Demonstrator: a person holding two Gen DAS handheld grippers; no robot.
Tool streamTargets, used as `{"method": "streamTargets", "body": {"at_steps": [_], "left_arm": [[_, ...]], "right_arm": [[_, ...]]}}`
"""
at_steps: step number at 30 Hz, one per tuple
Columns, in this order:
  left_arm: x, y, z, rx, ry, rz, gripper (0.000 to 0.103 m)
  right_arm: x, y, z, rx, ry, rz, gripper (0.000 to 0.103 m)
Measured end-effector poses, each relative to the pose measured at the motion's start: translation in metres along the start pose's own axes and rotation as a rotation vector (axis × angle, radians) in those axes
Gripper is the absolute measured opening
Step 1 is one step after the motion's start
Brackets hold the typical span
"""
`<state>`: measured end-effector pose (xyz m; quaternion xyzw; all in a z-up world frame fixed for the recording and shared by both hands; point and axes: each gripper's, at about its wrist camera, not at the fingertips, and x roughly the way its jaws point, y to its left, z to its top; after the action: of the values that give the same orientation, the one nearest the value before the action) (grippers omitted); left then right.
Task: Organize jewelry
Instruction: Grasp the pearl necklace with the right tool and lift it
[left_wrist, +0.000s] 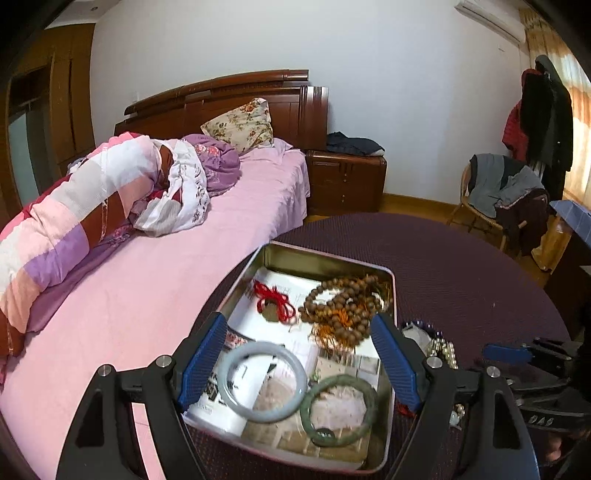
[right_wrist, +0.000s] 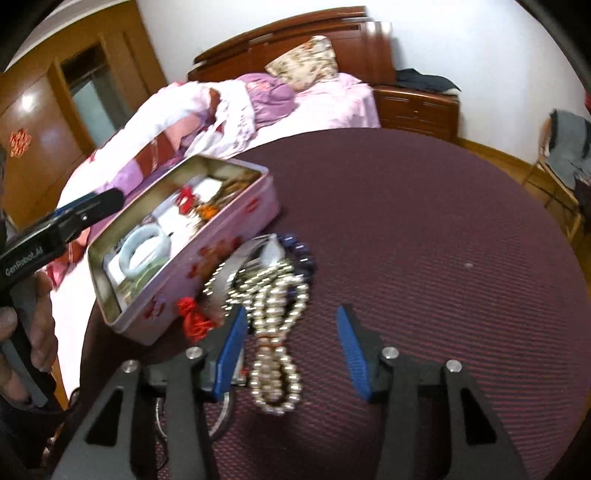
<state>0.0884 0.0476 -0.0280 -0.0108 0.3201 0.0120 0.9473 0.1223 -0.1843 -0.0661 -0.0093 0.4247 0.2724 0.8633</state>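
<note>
The left claw (left_wrist: 299, 358) is open above the tin box (left_wrist: 388, 280), where two bangles (left_wrist: 264, 382) lie. The right claw (right_wrist: 291, 347) is open around the pearl necklace (right_wrist: 275, 332), beside the box on the table (right_wrist: 443, 221).

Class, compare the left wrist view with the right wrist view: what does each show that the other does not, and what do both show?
Only the left wrist view shows the dark green bangle whole and the brown bead strands clearly, inside the tin. Only the right wrist view shows the pearl necklace whole on the table, between the open right gripper fingers. Both show the tin, the pale bangle and the bed.
</note>
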Motion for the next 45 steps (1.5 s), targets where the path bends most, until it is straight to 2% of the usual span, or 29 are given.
{"method": "streamTargets", "body": {"at_steps": [8, 11, 13, 20, 23, 29, 31, 32, 33, 35, 41, 44, 45], "left_arm": [[0.005, 0.006, -0.012, -0.055, 0.032, -0.012, 0.08], [0.002, 0.003, -0.013, -0.053, 0.03, -0.019, 0.08], [-0.001, 0.001, -0.014, -0.051, 0.026, -0.03, 0.08], [-0.015, -0.008, -0.023, -0.029, 0.021, -0.053, 0.08], [-0.02, -0.015, -0.028, -0.017, 0.027, -0.065, 0.08], [-0.035, -0.036, -0.039, 0.036, 0.019, -0.087, 0.08], [-0.038, -0.041, -0.042, 0.048, 0.02, -0.089, 0.08], [-0.04, -0.044, -0.045, 0.056, 0.02, -0.087, 0.08], [-0.04, -0.045, -0.046, 0.058, 0.023, -0.088, 0.08], [-0.042, -0.049, -0.049, 0.062, 0.028, -0.092, 0.08], [-0.043, -0.058, -0.052, 0.079, 0.035, -0.09, 0.08], [-0.041, -0.06, -0.054, 0.075, 0.044, -0.096, 0.08], [-0.041, -0.061, -0.055, 0.077, 0.045, -0.099, 0.08]], "right_arm": [[0.02, 0.002, -0.007, 0.0, 0.047, -0.026, 0.041], [0.02, 0.004, -0.008, -0.02, 0.052, -0.021, 0.03], [0.019, 0.005, -0.01, -0.028, 0.057, -0.021, 0.018], [-0.006, -0.01, -0.027, -0.008, 0.028, -0.063, 0.016], [-0.019, -0.016, -0.034, -0.005, 0.018, -0.1, 0.009], [-0.033, -0.03, -0.051, 0.006, 0.041, -0.138, 0.009], [-0.037, -0.032, -0.055, 0.017, 0.028, -0.144, 0.012], [-0.04, -0.033, -0.056, 0.025, 0.015, -0.142, 0.025], [-0.041, -0.034, -0.056, 0.036, 0.008, -0.126, 0.049], [-0.042, -0.032, -0.052, 0.051, -0.015, -0.102, 0.066], [-0.022, -0.015, -0.039, -0.003, -0.011, -0.103, 0.064], [-0.007, -0.016, -0.039, -0.006, 0.039, -0.102, 0.049], [-0.01, -0.015, -0.039, -0.013, 0.035, -0.1, 0.036]]}}
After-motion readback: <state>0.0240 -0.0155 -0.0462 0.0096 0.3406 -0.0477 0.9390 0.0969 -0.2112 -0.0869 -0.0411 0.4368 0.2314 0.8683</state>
